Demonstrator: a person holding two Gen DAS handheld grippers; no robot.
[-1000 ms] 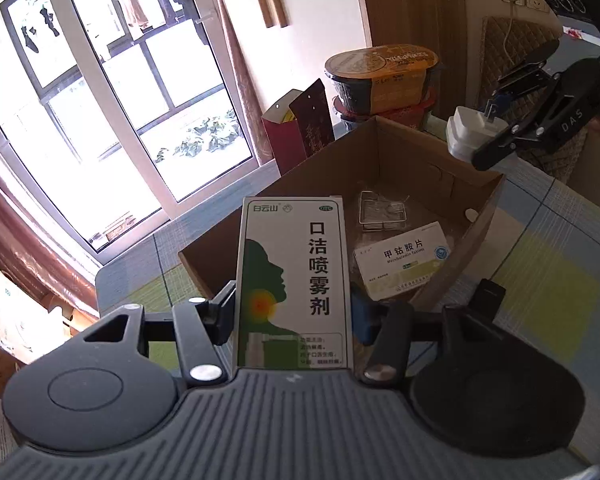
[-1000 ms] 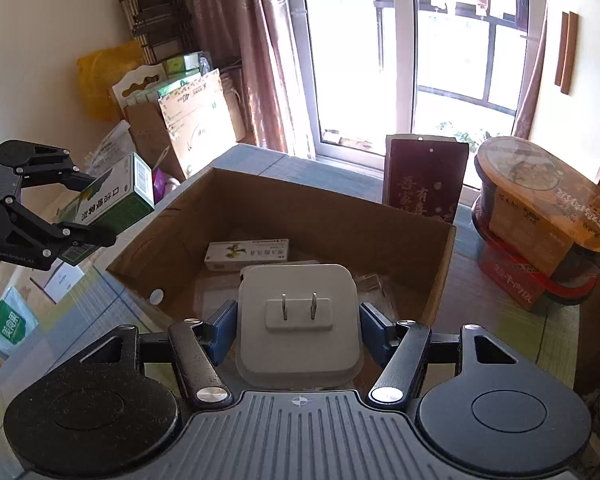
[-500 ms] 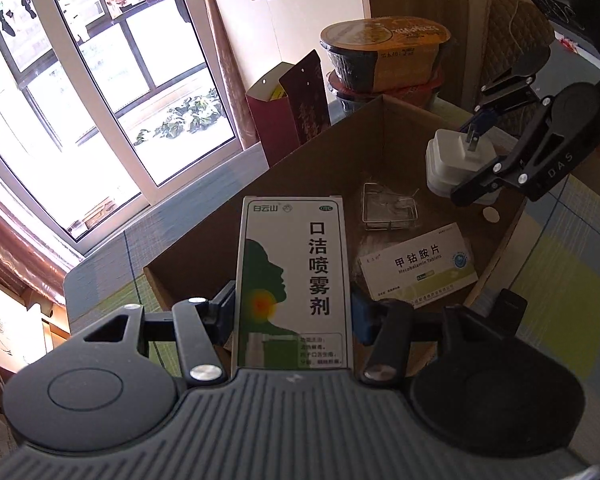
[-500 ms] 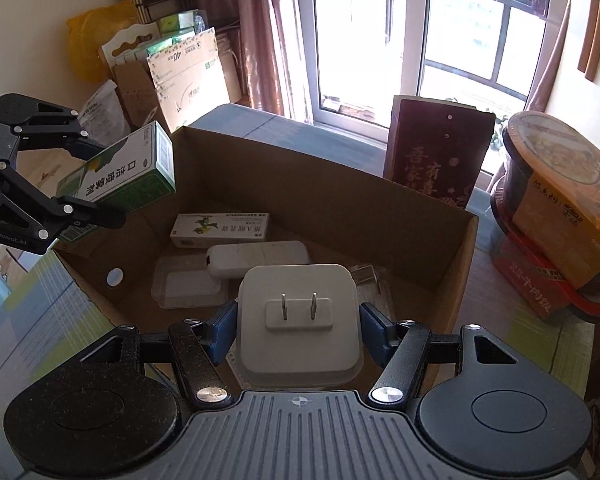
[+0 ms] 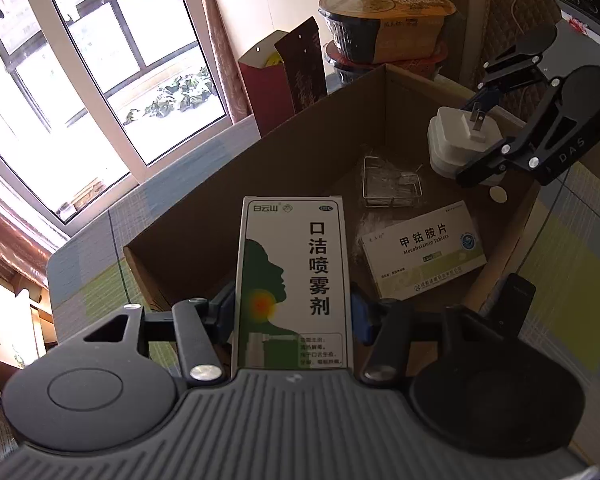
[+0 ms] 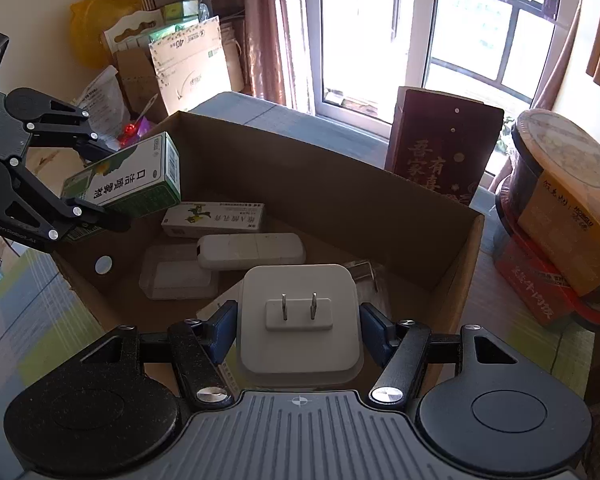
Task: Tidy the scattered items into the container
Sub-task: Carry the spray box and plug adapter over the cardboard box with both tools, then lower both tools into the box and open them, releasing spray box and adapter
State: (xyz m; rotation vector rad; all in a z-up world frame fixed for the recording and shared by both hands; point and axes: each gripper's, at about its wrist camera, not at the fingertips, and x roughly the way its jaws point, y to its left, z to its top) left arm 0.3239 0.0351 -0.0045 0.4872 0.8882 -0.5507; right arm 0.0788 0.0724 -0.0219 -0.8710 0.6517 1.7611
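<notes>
Over the open cardboard box (image 5: pixel 228 184), both claws loaded. Left claw (image 5: pixel 294 316) clamped on green-and-white spray box (image 5: pixel 294 280), held flat, long side pointing forward, above near-left corner of cardboard box; seen from right wrist view as left claw (image 6: pixel 100 184) gripping spray box (image 6: pixel 128 180) just above box's left wall, tilted. Right claw (image 6: pixel 298 330) closed on white plug adapter (image 6: pixel 298 320), two prongs facing up toward camera, hanging over box interior near right wall; from left wrist view, right claw (image 5: pixel 484 136) with plug adapter (image 5: pixel 460 144) above far-right part of box.

Already lying on box floor: white tablet box (image 5: pixel 424 252) with green stripe, flat near right wall; clear plastic packet with metal clip (image 5: pixel 392 184) toward far end; yellow-and-white carton (image 6: pixel 214 220) near left-far side; white oblong device (image 6: pixel 252 250) just beside it, touching or nearly so; clear plastic tray (image 6: pixel 176 276) next to that. Round white sticker (image 6: pixel 103 265) on inside of left wall.

Outside box on table (image 6: pixel 32 320) with pale plaid cloth: dark red gift bag (image 6: pixel 440 148) standing upright behind far wall; stacked instant noodle bowls (image 6: pixel 560 208) to right of box. Small black object (image 5: pixel 516 304) on table just beside box's right wall, unclear what.
</notes>
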